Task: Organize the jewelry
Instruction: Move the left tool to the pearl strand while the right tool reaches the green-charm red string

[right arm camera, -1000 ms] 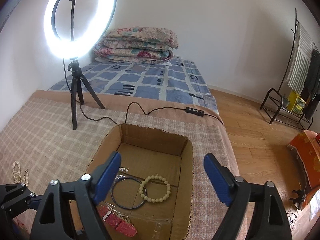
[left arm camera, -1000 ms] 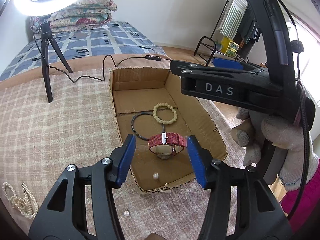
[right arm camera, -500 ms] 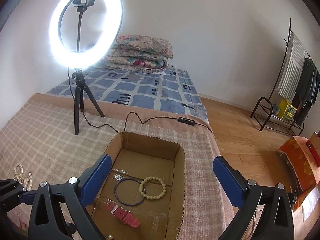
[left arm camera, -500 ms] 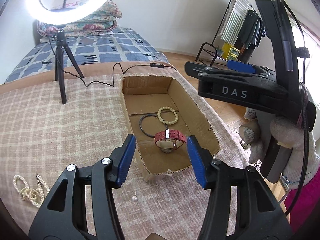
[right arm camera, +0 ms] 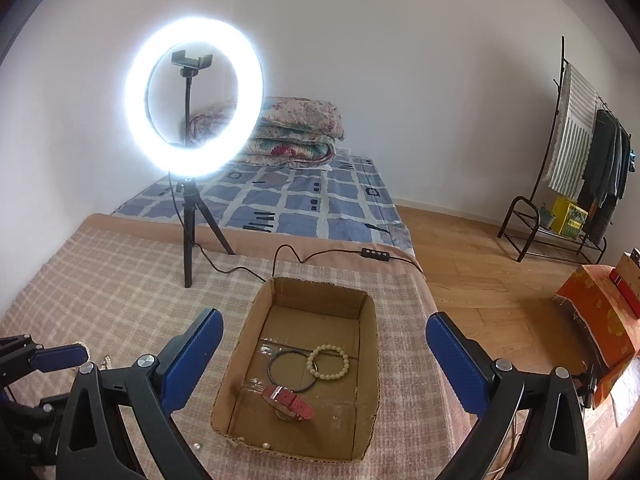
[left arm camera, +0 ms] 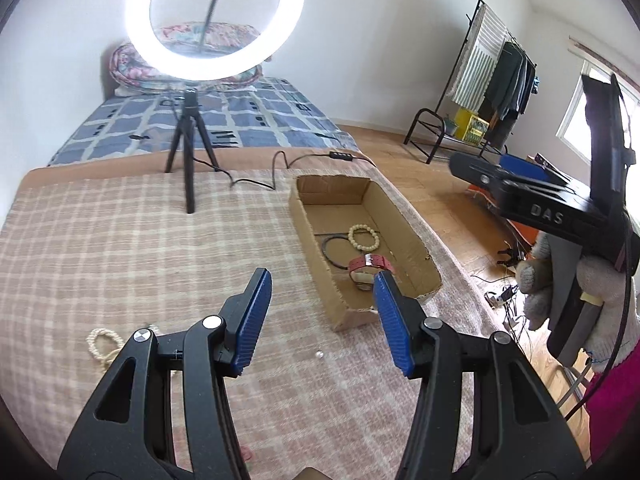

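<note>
L wrist view: left claw [left arm camera: 320, 312] w/ blue pads spread wide apart, nothing between them, held above the plaid blanket [left arm camera: 120, 248]. Cardboard box [left arm camera: 310, 236] sits on the blanket ahead & to the right of the claw. Inside box: red watch [left arm camera: 370, 265] standing on its strap near the front, black ring [left arm camera: 334, 250] flat behind it, cream bead bracelet [left arm camera: 363, 238] just beside the ring, overlapping its edge. One loose pearl [left arm camera: 319, 354] on the blanket just in front of the box, near the claw's right pad. Pearl necklace [left arm camera: 100, 346] heaped on the blanket at left, partly hidden behind the claw arm. Ring light [left arm camera: 214, 20] on tripod stands further back on the blanket, cable running toward the box. Right claw [left arm camera: 516, 166] seen side-on at far right, off the bed edge, in a gloved hand [left arm camera: 600, 300]; can't judge its gap from here.

R wrist view: right claw [right arm camera: 324, 356] pads wide apart, empty, hovering over the box [right arm camera: 370, 344] from its front end. Watch [right arm camera: 287, 397] lies in the front half, ring [right arm camera: 291, 371] & bracelet [right arm camera: 328, 361] mid-box, touching each other. Two small pearls [right arm camera: 265, 445] by the box's front wall: one inside the front corner, one just outside on the blanket [right arm camera: 120, 300]. Left claw [right arm camera: 60, 356] tip shows at the left edge, low over the blanket. Ring light [right arm camera: 194, 96] lit, back left.
</note>
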